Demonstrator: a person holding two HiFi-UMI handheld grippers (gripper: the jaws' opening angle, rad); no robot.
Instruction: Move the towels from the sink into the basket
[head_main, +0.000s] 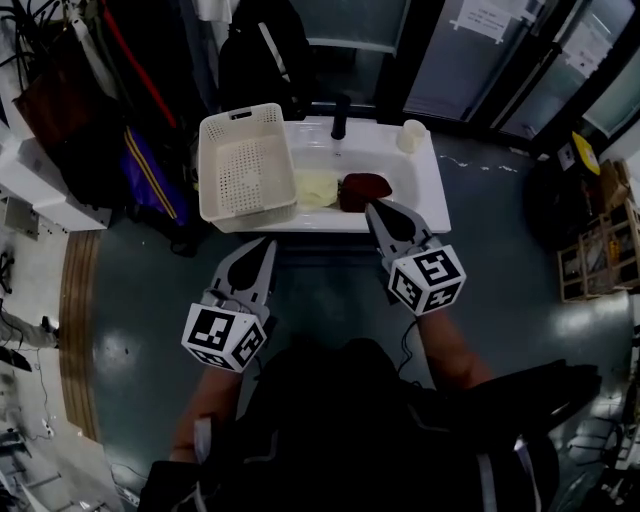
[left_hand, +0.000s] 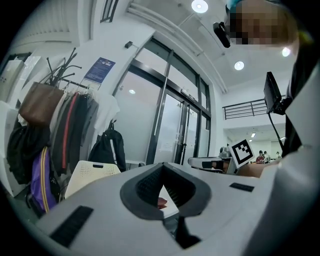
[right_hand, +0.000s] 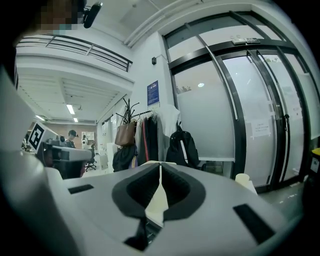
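A white sink (head_main: 425, 185) holds a pale yellow towel (head_main: 316, 187) and a dark red towel (head_main: 364, 190) side by side. A cream perforated basket (head_main: 245, 165) rests on the sink's left part, empty. My right gripper (head_main: 372, 208) is shut with nothing in it, its tip over the sink's front edge just before the red towel. Nearer me and to the left, my left gripper (head_main: 268, 243) is also shut and empty, short of the sink. In the left gripper view the shut gripper (left_hand: 162, 169) points at the basket (left_hand: 92, 175) and a sliver of the red towel (left_hand: 161, 202). The right gripper (right_hand: 160, 168) shows its jaws meeting.
A black faucet (head_main: 340, 115) and a white cup (head_main: 411, 135) stand at the sink's back. Coats and bags (head_main: 130, 110) hang to the left, and a black backpack (head_main: 262, 55) hangs behind the basket. Glass doors (head_main: 520, 50) stand behind. A wooden crate rack (head_main: 600, 250) is at the right.
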